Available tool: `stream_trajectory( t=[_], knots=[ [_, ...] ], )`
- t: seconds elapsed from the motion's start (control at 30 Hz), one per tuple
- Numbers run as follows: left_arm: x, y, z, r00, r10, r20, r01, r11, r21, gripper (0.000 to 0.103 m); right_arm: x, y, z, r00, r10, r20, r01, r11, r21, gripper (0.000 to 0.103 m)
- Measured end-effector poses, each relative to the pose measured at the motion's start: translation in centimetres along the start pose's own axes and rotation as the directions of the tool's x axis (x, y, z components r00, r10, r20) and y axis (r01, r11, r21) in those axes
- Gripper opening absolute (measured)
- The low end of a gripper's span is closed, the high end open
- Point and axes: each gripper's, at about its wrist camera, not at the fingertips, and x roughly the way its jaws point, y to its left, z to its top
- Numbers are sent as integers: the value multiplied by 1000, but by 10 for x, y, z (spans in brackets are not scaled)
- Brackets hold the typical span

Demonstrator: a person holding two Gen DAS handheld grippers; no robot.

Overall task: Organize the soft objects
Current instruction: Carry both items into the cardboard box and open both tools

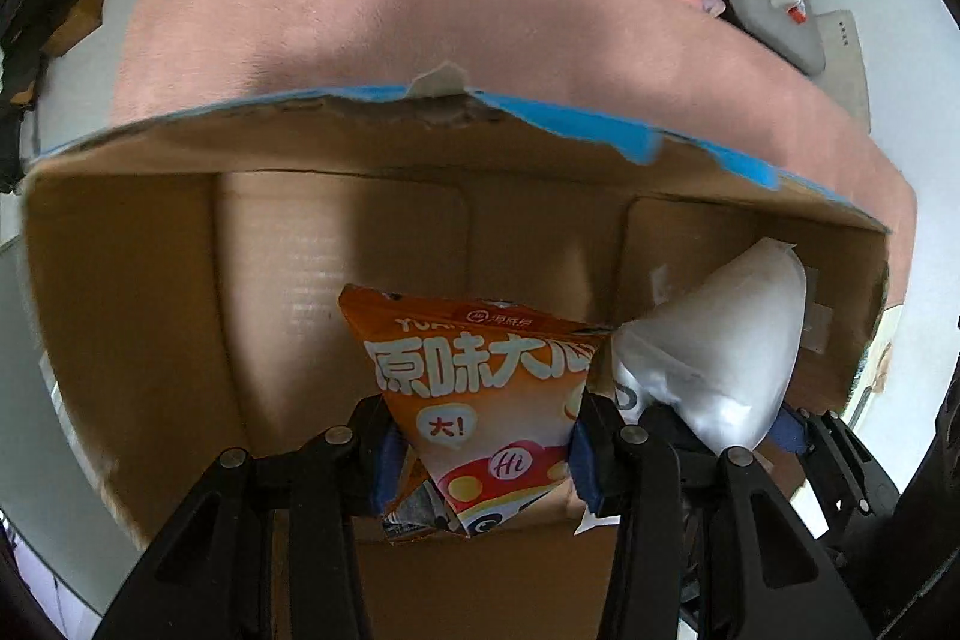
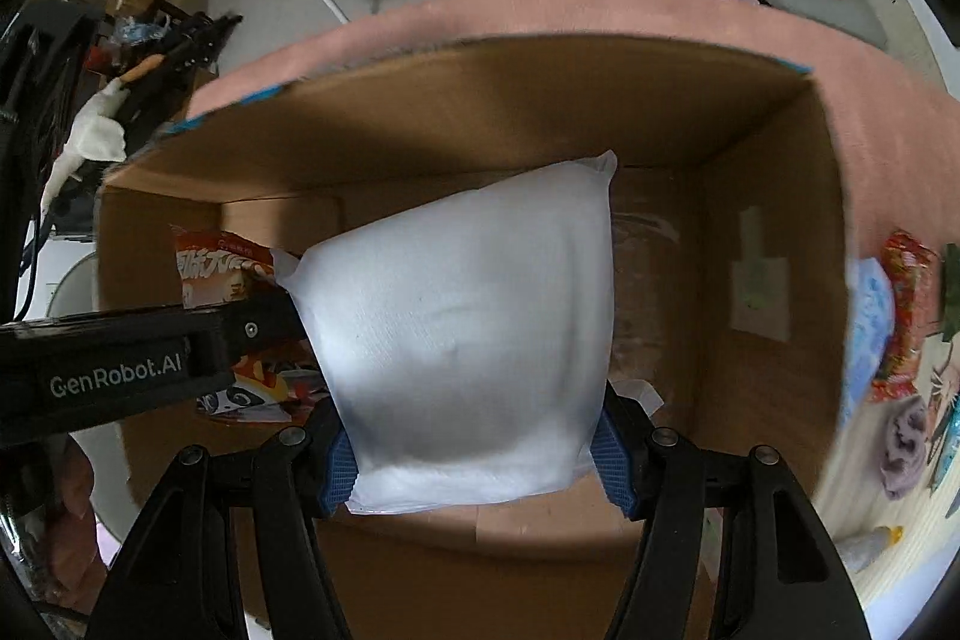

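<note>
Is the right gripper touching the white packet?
Touching. The right wrist view shows the right gripper with its blue fingers pressed against both sides of the white packet.

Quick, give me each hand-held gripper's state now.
Left hand-held gripper: shut on the orange printed snack bag.
Right hand-held gripper: shut on the white puffy plastic pack.

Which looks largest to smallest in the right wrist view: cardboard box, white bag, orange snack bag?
1. cardboard box
2. white bag, enlarged by nearness
3. orange snack bag, mostly hidden, so its rank is unsure
</note>
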Motion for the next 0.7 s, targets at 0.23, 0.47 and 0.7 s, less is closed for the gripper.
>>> stream_trajectory(
  t=[0.23,0.47,0.7],
  knots=[
    [11,-2,9,1000,-6,-13,6,1000,-6,44,19,1,14,999,-32,-3,32,999,-3,71],
    [-17,-6,-10,998,40,58,-40,999,-1,93,10,-1,11,1000,-9,-13,9,1000,0,101],
    [-54,-1,-48,977,112,184,-113,994,-6,99,-27,4,-14,996,-85,24,86,995,-45,103]
  ],
)
